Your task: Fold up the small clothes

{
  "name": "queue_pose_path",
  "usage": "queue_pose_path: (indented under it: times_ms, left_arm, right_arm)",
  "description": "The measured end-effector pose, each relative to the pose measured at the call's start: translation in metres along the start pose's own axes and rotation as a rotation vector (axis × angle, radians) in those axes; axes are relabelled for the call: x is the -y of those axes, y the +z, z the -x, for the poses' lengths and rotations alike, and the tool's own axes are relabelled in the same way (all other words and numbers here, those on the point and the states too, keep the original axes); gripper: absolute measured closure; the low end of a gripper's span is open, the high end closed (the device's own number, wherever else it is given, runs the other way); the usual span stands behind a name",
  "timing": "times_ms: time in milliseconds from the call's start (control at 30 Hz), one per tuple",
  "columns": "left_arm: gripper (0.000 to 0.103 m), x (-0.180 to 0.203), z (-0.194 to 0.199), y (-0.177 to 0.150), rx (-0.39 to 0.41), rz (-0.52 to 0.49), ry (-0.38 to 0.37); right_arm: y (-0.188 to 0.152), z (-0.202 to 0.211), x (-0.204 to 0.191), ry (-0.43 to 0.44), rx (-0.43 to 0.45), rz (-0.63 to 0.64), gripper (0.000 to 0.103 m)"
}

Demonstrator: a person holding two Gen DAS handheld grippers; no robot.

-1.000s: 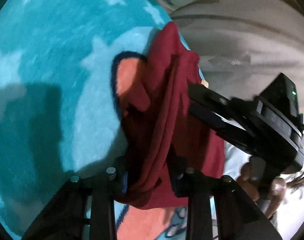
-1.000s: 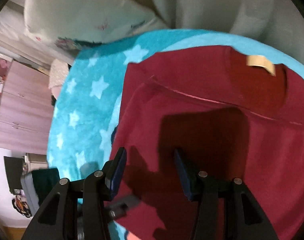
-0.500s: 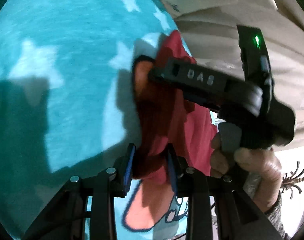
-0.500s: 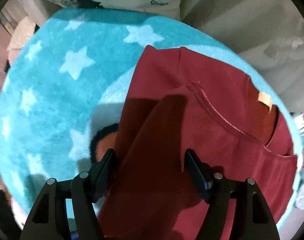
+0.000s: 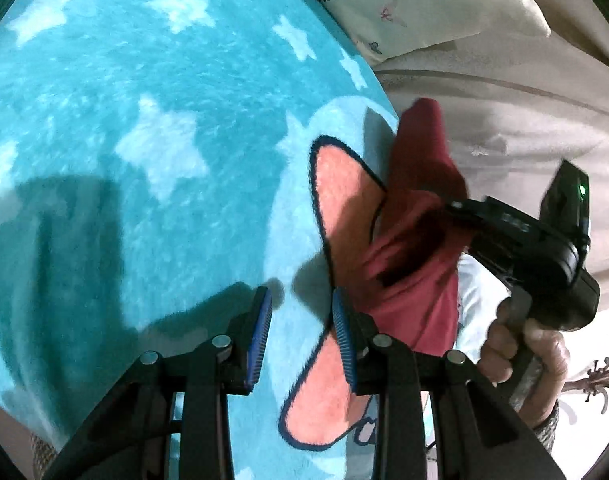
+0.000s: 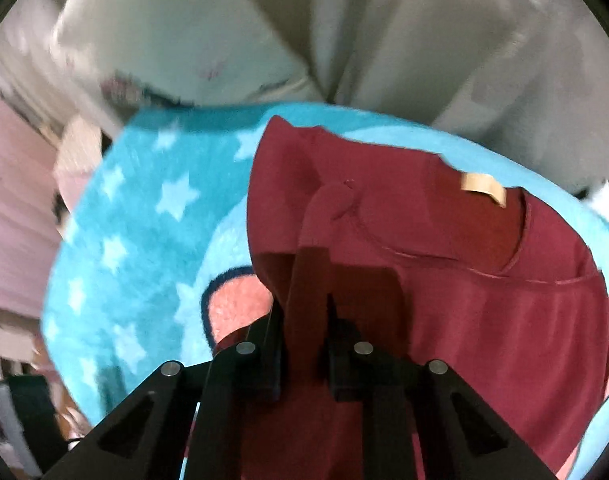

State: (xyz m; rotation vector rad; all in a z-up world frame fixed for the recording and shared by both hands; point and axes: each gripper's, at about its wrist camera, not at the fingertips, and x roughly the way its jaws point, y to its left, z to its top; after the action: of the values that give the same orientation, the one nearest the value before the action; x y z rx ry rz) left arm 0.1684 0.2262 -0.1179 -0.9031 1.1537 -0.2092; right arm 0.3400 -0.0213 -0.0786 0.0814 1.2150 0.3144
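A dark red shirt [image 6: 484, 312] with a tan neck label [image 6: 482, 188] lies on a turquoise star-patterned blanket [image 5: 144, 120]. My right gripper [image 6: 304, 344] is shut on a fold of the shirt's left side and holds it up. In the left wrist view that gripper [image 5: 456, 210] shows at the right, pinching the raised red cloth [image 5: 416, 248]. My left gripper [image 5: 300, 340] is open and empty over the blanket, just left of the shirt's edge.
The blanket carries a pink, dark-outlined cartoon shape [image 5: 340, 196]. A pale pillow [image 5: 424, 4] and beige bedding [image 5: 524, 104] lie beyond the blanket. Pink cupboards [image 6: 12, 200] stand at the far left.
My left gripper has let go of the shirt and opened, now over bare blanket. My right gripper has closed on a fold of the shirt and lifted it.
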Motion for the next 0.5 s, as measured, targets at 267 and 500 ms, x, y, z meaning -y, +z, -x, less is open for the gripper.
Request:
queue_pose_path:
  times_ms: [267,500]
  left_arm:
    - [0.068,0.043,0.014,-0.043,0.078,-0.055,0.061]
    - [0.068,0.077,-0.002,-0.091,0.053,-0.106,0.100]
  right_arm:
    - [-0.028,0.069,0.111,0.149,0.120,-0.194,0.088]
    - [-0.075,0.099,0.214,0.169,0.149,-0.288,0.088]
